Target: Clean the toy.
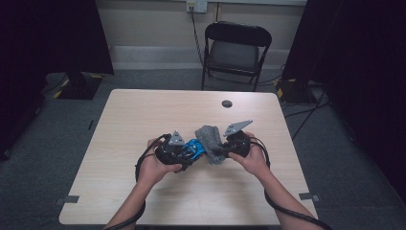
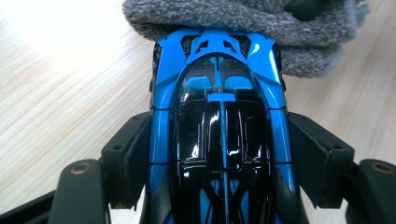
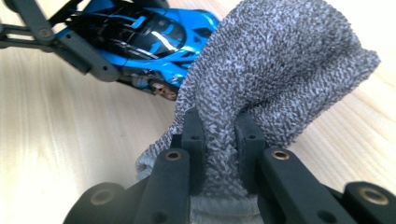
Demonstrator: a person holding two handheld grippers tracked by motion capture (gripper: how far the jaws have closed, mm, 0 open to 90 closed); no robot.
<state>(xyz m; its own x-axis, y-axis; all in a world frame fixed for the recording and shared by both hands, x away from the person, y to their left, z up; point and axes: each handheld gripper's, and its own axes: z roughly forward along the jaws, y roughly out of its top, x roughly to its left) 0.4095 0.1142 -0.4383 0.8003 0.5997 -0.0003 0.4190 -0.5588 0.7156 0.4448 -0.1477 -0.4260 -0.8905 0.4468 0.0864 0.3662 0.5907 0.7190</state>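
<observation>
Glossy blue toy car [image 2: 219,135] clamped in left gripper [image 1: 184,152], fuzzy grey cloth [image 3: 275,74] pinched by right gripper [image 1: 229,147], mid-desk [image 1: 143,115], folding chair [image 1: 235,50] beyond far edge.

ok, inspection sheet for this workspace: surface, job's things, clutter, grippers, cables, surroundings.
Surface: light wood table, with a dark round spot near the far edge.
Job's things: blue and black toy car; grey cloth touching one end of the car.
Clutter: nothing seen.
Grippers: left hand-held gripper shut on the car's sides; right hand-held gripper shut on a fold of the cloth.
Cables: black cables trail along both forearms off the near edge.
Surroundings: black folding chair behind the table, wall socket with a lead, grey carpet, dark curtains on both sides.
</observation>
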